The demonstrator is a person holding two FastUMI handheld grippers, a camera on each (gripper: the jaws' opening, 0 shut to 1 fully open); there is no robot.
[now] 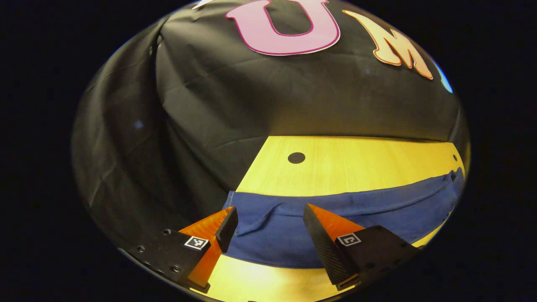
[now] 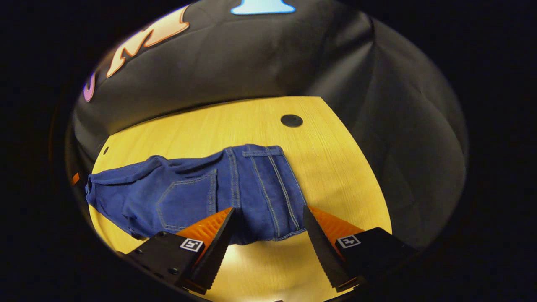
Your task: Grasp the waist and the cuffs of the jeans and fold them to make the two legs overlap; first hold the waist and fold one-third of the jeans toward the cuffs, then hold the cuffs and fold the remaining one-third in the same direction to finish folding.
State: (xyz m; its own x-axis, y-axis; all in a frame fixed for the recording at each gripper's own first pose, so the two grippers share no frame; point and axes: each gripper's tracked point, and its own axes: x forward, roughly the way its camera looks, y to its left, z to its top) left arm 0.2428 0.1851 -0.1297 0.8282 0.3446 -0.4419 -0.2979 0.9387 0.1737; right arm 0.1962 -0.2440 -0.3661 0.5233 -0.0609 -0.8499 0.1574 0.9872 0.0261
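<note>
Left gripper view: the left tool (image 1: pixel 270 218) hangs low over the near edge of the yellow wooden counter (image 1: pixel 352 163) with its two orange-backed fingers (image 1: pixel 323 239) spread wide and nothing between them. Each finger block carries a small square black-and-white marker (image 1: pixel 196 242); it is a coded pattern, not readable writing. The jeans (image 1: pixel 356 209) lie flat as a blue band across the counter just beyond the fingertips, running from the counter's left edge, where a stitched hem shows, off toward the right edge. A round dark hole (image 1: pixel 296 157) sits in the bare wood nearer the far edge, well apart from the cloth. The booth's black cloth wall (image 1: pixel 209 105) rises behind the far edge.

Right gripper view: the right tool (image 2: pixel 268 216) is likewise wide open and empty, its fingertips over the near edge of the jeans (image 2: pixel 197 197). The denim lies rumpled across the counter (image 2: pixel 335 167), reaching toward the left edge. A back pocket (image 2: pixel 184 201) with pale stitching faces up on the left part, and a stitched band end with parallel seams lies between the fingers. No brand tag or lettering can be read on the denim. A dark round hole (image 2: pixel 291 120) sits near the far right corner, apart from the jeans.
</note>
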